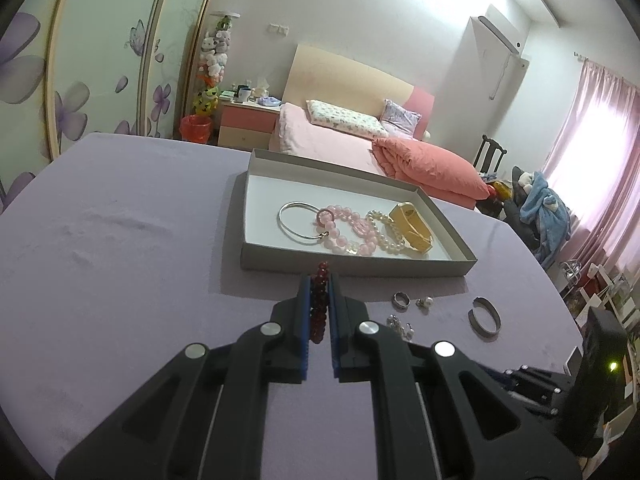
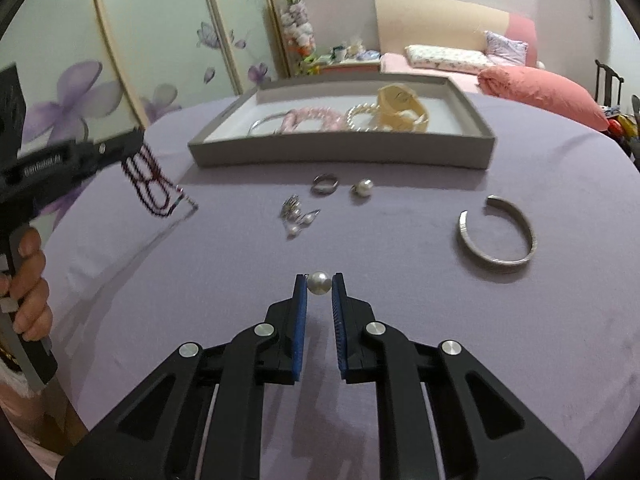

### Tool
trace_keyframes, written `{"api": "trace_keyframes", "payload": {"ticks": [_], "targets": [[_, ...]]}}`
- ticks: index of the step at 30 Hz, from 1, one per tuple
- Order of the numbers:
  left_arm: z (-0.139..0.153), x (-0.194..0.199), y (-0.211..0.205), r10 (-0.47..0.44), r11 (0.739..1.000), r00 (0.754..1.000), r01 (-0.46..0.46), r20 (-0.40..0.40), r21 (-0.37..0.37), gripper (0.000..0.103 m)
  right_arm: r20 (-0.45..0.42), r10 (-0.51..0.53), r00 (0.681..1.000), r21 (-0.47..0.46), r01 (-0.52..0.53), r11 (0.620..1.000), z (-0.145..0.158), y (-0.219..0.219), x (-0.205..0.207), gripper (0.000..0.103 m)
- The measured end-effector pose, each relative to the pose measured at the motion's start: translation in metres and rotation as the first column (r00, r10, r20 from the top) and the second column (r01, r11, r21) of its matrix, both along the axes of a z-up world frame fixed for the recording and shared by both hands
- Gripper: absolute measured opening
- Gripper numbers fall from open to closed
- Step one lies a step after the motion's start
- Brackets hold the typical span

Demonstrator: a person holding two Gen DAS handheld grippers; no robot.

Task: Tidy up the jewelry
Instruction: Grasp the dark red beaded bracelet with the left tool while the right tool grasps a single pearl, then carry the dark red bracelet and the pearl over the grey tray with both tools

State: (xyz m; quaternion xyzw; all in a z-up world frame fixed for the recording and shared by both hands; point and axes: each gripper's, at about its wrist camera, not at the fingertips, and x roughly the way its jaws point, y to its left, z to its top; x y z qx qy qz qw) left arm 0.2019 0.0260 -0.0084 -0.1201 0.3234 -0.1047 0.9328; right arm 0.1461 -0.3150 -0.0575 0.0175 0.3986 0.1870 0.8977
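Observation:
My left gripper (image 1: pixel 320 280) is shut on a dark red bead bracelet (image 1: pixel 319 304), held above the purple tablecloth just in front of the grey tray (image 1: pixel 360 268). In the right wrist view the same gripper (image 2: pixel 132 148) comes in from the left with the red beads (image 2: pixel 154 184) dangling, blurred. My right gripper (image 2: pixel 319 280) is shut on a single white pearl piece (image 2: pixel 319 283), low over the cloth. The tray (image 2: pixel 340 152) holds a silver bangle (image 1: pixel 298 222), pink bead bracelets (image 1: pixel 348 228), a pearl bracelet (image 1: pixel 386 232) and a yellow cuff (image 1: pixel 412 226).
Loose on the cloth in front of the tray lie a silver ring (image 2: pixel 325 183), a pearl earring (image 2: pixel 363 188), a small cluster of pearl earrings (image 2: pixel 296 216) and an open silver cuff (image 2: pixel 498 236). A hand (image 2: pixel 28 280) grips the left tool. A bed stands behind the table.

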Motion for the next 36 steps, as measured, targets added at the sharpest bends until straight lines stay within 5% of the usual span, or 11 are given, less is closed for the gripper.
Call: {"api": "trace_keyframes", "payload": {"ticks": [36], "targets": [[0.029, -0.066, -0.008, -0.039, 0.998, 0.993, 0.044, 0.112, -0.046, 0.009, 0.252, -0.089, 0.964, 0.089, 0.069, 0.994, 0.053, -0.034, -0.028, 0.014]]}}
